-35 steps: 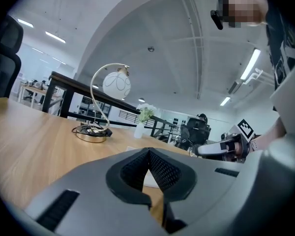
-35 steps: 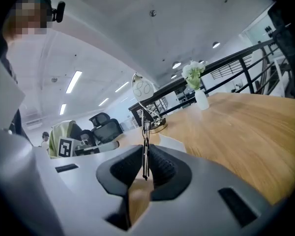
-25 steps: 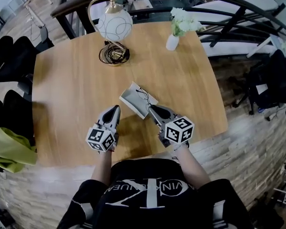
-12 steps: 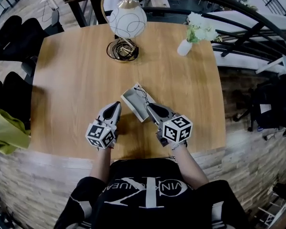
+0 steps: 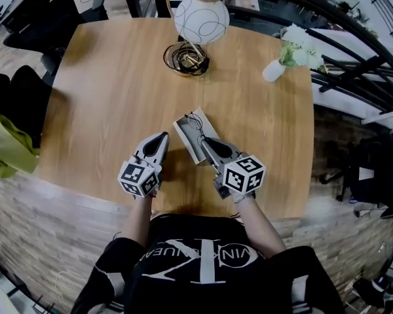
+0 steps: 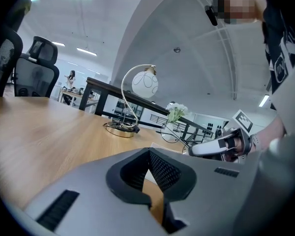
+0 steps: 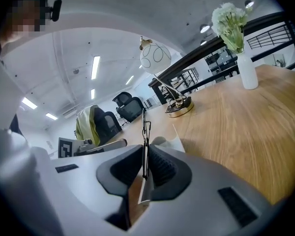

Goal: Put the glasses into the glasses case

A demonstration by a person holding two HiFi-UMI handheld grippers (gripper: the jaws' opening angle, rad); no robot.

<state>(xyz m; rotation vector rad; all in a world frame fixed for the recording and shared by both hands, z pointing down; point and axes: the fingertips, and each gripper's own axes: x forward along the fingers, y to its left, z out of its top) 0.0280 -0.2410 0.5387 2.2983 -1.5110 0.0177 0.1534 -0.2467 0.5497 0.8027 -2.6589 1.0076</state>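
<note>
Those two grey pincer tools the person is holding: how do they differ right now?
The right gripper is clamped on the thin wire glasses, while the left gripper has its jaws together on nothing. The right gripper's tips are over the open glasses case; the left gripper's tips are beside the case, over bare table. Both are grey and aimed toward the case.
</note>
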